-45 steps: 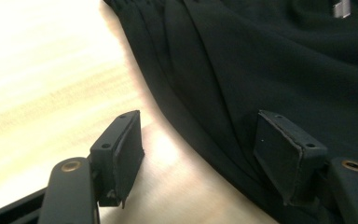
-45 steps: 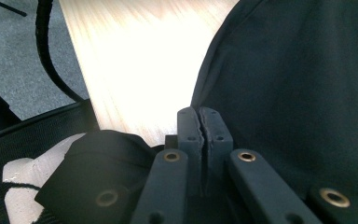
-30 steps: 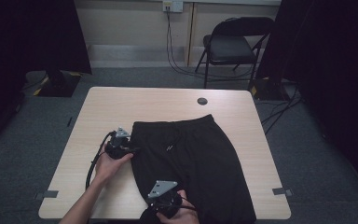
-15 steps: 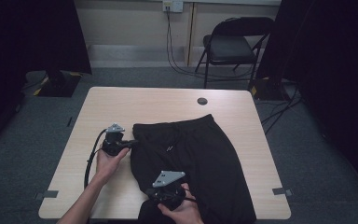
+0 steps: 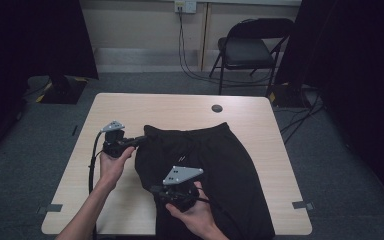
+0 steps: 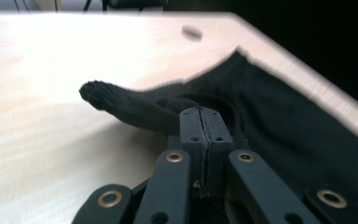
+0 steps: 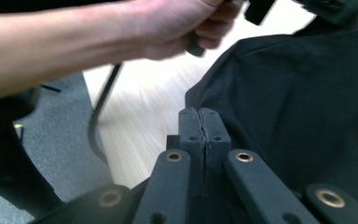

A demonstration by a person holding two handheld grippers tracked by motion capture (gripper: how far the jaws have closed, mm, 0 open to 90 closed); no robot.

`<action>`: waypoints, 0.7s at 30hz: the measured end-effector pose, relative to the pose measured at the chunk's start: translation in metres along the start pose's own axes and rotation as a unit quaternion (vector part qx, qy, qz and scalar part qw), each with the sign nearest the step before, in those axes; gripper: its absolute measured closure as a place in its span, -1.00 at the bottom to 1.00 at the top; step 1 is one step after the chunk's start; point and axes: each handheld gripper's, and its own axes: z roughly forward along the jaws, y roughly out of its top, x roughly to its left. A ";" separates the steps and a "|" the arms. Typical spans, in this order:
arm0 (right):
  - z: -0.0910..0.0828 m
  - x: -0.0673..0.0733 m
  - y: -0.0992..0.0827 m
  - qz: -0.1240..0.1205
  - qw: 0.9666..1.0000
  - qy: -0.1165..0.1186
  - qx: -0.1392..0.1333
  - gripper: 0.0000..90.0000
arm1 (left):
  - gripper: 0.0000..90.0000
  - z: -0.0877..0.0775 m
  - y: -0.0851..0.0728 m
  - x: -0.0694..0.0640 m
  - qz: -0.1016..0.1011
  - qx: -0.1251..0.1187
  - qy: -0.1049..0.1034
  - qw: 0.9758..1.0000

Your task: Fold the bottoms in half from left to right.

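High view: black shorts lay flat on the tabletop; both grips were made, the fold was not.

Left gripper view: left claw was clamped on the shorts' edge, lifted.

Right gripper view: right claw was pinched on the cloth.

Your right gripper hides the near left edge of the black fabric shorts, so you cannot tell from above what its jaws pinch. The shorts' lower hem runs off the bottom edge of the high view. In the left gripper view the light wooden table is smeared with blur, and the small dark round disc is too blurred to identify
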 end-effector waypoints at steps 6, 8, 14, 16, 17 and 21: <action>0.002 0.008 0.022 -0.013 0.999 0.019 -0.022 0.98 | 0.99 -0.008 0.031 -0.013 0.030 -0.016 -0.001 0.999; 0.000 0.012 0.031 -0.022 0.999 0.022 -0.029 0.98 | 0.99 -0.011 0.035 -0.012 0.030 -0.021 -0.001 0.999; 0.001 0.024 0.059 -0.037 0.997 0.041 -0.057 0.98 | 0.99 -0.039 0.067 -0.015 0.040 -0.049 0.013 0.998; -0.004 0.033 0.081 -0.059 0.994 0.047 -0.075 0.98 | 0.99 -0.060 0.085 -0.019 0.044 -0.066 0.019 0.997; -0.008 0.036 0.087 -0.066 0.993 0.050 -0.083 0.98 | 0.99 -0.066 0.091 -0.022 0.051 -0.075 0.020 0.996; -0.025 0.037 0.098 -0.074 0.990 0.051 -0.107 0.98 | 0.99 -0.072 0.096 -0.029 0.063 -0.078 0.033 0.994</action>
